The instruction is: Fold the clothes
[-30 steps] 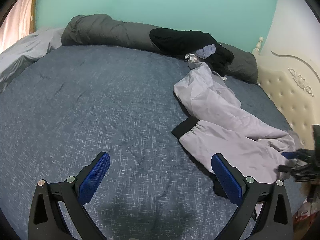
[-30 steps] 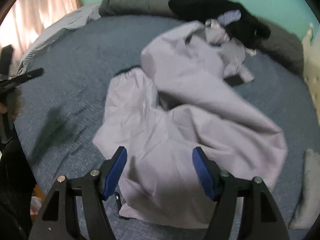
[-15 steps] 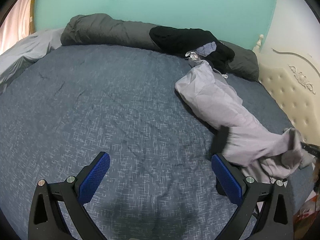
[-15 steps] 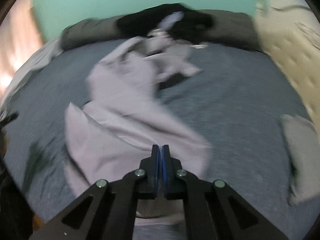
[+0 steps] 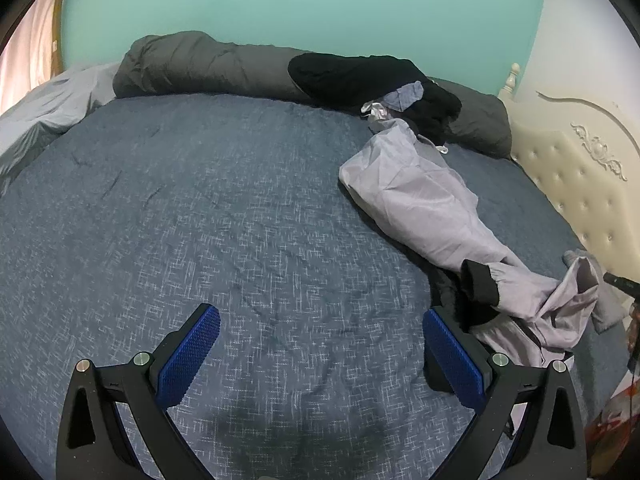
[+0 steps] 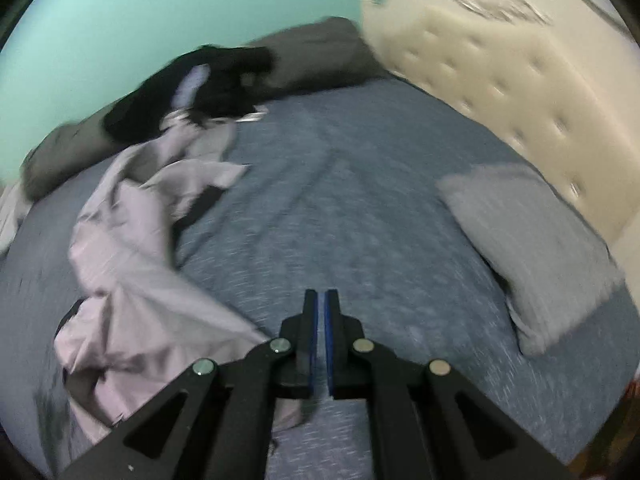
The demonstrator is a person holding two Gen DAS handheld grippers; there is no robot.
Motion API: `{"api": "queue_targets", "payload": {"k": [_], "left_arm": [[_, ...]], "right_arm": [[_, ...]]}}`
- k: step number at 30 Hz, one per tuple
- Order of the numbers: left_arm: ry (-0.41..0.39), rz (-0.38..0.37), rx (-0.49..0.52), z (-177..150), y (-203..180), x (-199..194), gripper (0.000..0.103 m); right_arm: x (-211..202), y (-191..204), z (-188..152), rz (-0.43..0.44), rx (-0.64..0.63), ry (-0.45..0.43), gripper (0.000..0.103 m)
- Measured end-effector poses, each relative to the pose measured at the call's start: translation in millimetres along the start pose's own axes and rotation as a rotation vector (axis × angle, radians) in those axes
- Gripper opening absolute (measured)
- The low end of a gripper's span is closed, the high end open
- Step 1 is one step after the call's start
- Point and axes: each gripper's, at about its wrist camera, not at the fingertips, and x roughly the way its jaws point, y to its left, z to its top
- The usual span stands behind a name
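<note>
A light grey jacket [image 5: 424, 204] with a black cuff [image 5: 478, 286] lies stretched out along the right side of the blue bed cover [image 5: 200, 220]. Its near end is bunched and lifted toward my right gripper [image 5: 618, 280] at the right edge. The right wrist view is blurred. There my right gripper [image 6: 321, 296] is shut, and the jacket [image 6: 128, 248] trails from under its fingers to the left. My left gripper [image 5: 320, 316] hangs open over bare bed cover, just left of the cuff, with nothing between its fingers.
A rolled dark grey duvet [image 5: 200, 64] and a black garment [image 5: 352, 76] lie along the far edge under the teal wall. A cream tufted headboard [image 5: 576, 184] stands at the right, with a grey pillow [image 6: 536, 240] beside it.
My right gripper has shut on the jacket's near end and swung right, rolling as it went. The jacket is drawn from a spread heap into a long strip. The left gripper stayed still.
</note>
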Motion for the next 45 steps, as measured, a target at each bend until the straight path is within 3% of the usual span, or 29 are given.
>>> {"api": "queue_targets", "payload": {"k": [5,7,9,11,15,18,19,20,21,24,28,34,37,45], "left_arm": [[0.02,0.0,0.018,2.8,-5.7,-0.4,0.103],[0.024,0.001,0.03,6.2,-7.4,-4.1,0.103],[0.025,0.002,0.048,10.5,-9.3,-7.7,0.103],[0.021,0.006,0.07,15.9,-11.4,-12.2,0.103],[0.011,0.001,0.11,24.0,-14.4,-19.7,0.103],[0.011,-0.003,0.109,25.4,-11.9,-19.9,0.103],[0.014,-0.005,0.104,25.1,-10.9,-19.4,0.103],[0.019,-0.007,0.098,24.2,-9.8,-19.0,0.103],[0.022,-0.008,0.093,23.5,-9.2,-18.7,0.103],[0.017,-0.012,0.098,20.9,-10.1,-20.9,0.103],[0.023,-0.02,0.101,17.7,-9.8,-21.8,0.103],[0.036,-0.03,0.122,16.2,-9.9,-24.0,0.103],[0.045,-0.047,0.125,15.6,-9.1,-24.4,0.103],[0.075,-0.075,0.13,19.1,-2.0,-24.2,0.103]], "right_arm": [[4.7,66.3,-8.5,0.139,-0.157,0.033,0.008],[5.2,88.4,-11.0,0.154,-0.208,0.024,0.021],[7.5,106.1,-13.4,0.107,-0.261,0.013,0.049],[10.5,107.8,-12.0,0.108,-0.242,0.012,0.067],[16.6,100.1,-10.8,0.176,-0.164,0.035,0.069],[31.0,110.7,-21.8,0.107,-0.278,0.068,0.068],[35.1,108.6,-26.0,0.081,-0.293,0.076,0.063],[39.0,105.6,-30.3,0.056,-0.303,0.083,0.038],[41.4,95.8,-31.2,0.042,-0.268,0.075,0.019],[44.3,58.4,-30.2,-0.001,-0.135,0.035,0.007],[40.7,5.9,-34.5,-0.132,-0.052,0.014,0.004],[35.1,-68.8,-47.7,-0.299,0.144,0.068,0.004],[31.4,-79.6,-53.4,-0.37,0.13,0.077,0.004],[59.5,-101.9,-76.1,-0.378,0.113,0.22,0.004]]}}
